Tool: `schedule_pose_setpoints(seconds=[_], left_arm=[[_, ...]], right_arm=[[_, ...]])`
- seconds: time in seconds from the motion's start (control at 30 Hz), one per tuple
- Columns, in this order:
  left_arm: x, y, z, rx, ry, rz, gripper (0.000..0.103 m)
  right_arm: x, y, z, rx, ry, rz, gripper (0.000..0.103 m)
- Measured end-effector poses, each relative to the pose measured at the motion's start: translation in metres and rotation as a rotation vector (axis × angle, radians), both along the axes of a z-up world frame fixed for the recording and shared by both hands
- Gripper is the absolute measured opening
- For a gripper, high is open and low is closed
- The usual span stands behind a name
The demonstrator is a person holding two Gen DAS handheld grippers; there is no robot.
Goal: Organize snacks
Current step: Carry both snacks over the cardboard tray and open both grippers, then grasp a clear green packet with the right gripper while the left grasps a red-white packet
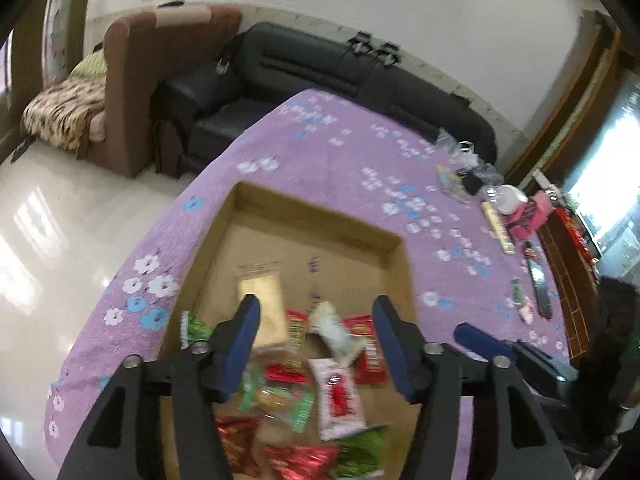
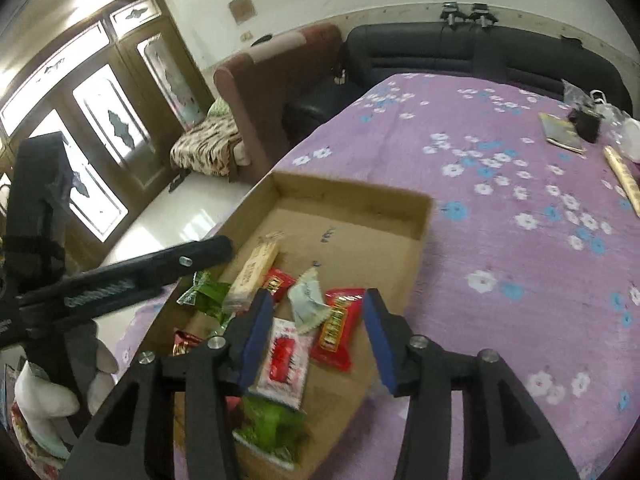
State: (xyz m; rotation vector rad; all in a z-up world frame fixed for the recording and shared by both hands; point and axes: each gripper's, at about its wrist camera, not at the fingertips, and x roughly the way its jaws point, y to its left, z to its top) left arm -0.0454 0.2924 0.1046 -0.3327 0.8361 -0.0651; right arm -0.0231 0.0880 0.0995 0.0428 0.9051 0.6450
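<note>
The left gripper (image 1: pixel 316 344) stands with its blue-padded jaws well apart, nothing pressed between them. It hangs above the near end of a shallow cardboard box (image 1: pixel 320 208) that lies on a purple flowered cloth (image 1: pixel 344 148), and loose snack packets show in the gap between its fingers. The right gripper (image 2: pixel 316 340) is parted too, somewhat narrower, and also holds nothing (the packets seen between its pads lie on the box floor below).

In the right wrist view the box (image 2: pixel 352 200) fills the middle of the frame, its long axis running from lower left toward the upper right. A pale long biscuit pack (image 2: pixel 256 272) lies near the box's left wall, its length running along that wall. Just right of it sit a small red packet (image 2: pixel 278 280) and a crumpled pale wrapper (image 2: pixel 308 300), then a red bar packet (image 2: pixel 336 328), tilted with its top toward the upper right. A white packet with red print (image 2: pixel 286 364) lies lengthwise toward the lower edge, and a green packet (image 2: pixel 272 424) overlaps its near end.

The left wrist view shows the same heap blurred, with the white-and-red packet (image 1: pixel 338 400) at the centre bottom, plus the right gripper's blue pad poking in at the right and clutter on the cloth's far right edge. Only the right wrist view shows the wooden glazed doors (image 2: pixel 100 120) in its upper left and the left gripper's black arm crossing its left side.
</note>
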Motion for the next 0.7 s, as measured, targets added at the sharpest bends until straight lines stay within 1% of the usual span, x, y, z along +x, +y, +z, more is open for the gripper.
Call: schedule_pose_setpoints(seconds=[0.1,0.2,0.27,0.33,0.43,0.6,0.7], left_arm=[[-0.008,-0.022,0.014,-0.013,-0.032,-0.049,0.074],[-0.012,-0.049,0.022,-0.016,-0.039,-0.112,0.078],[-0.015,-0.070,0.026,-0.004,-0.036,-0.166,0.079],[-0.018,-0.093,0.027,0.033,-0.033,-0.221,0.079],[-0.024,-0.119,0.028,0.075,-0.029,-0.281,0.079],[-0.034,-0.146,0.029,0.061,-0.032,-0.337,0.081],[-0.035,-0.157,0.026,0.058,-0.023,-0.354,0.082]], right_arm=[[-0.005,-0.030,-0.003,0.002,0.004,-0.041,0.047],[-0.009,-0.063,-0.009,-0.007,0.013,-0.090,0.047],[-0.011,-0.090,-0.015,-0.010,0.024,-0.131,0.047],[-0.010,-0.119,-0.021,-0.025,0.033,-0.183,0.047],[-0.006,-0.168,-0.028,-0.051,0.055,-0.272,0.047],[0.010,-0.253,-0.030,-0.065,0.048,-0.457,0.047],[0.032,-0.297,-0.029,-0.078,0.031,-0.572,0.047]])
